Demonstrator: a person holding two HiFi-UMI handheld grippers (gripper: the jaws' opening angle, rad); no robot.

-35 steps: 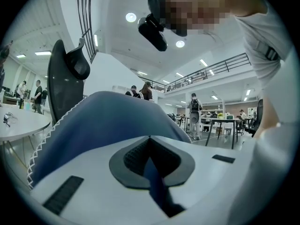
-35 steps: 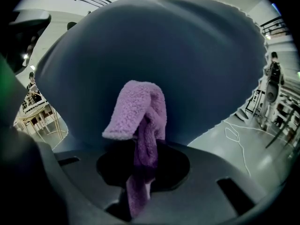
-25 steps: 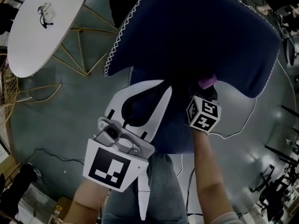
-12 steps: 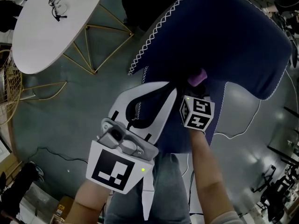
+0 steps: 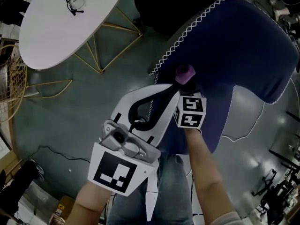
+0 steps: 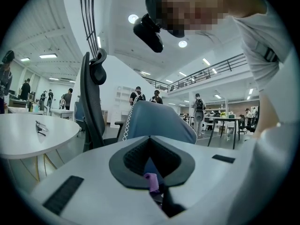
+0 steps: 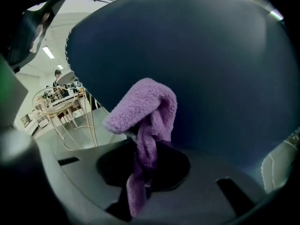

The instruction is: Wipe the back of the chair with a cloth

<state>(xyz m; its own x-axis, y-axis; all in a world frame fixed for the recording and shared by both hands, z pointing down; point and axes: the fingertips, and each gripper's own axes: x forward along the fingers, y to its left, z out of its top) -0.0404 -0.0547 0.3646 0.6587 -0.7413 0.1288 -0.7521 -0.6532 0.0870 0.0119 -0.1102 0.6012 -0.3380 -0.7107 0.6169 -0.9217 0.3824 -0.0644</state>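
Right gripper view puts the purple cloth (image 7: 150, 111) at frame centre. It is pinched between the jaws of our right hand-held gripper (image 7: 143, 165) and bunched up against the navy chair back (image 7: 215, 55), which fills the upper right. In the head view our left hand-held gripper (image 5: 171, 92) reaches in from the lower left, tips pressed together on nothing, just beside the right one. A white table (image 5: 70, 27) sits upper left.
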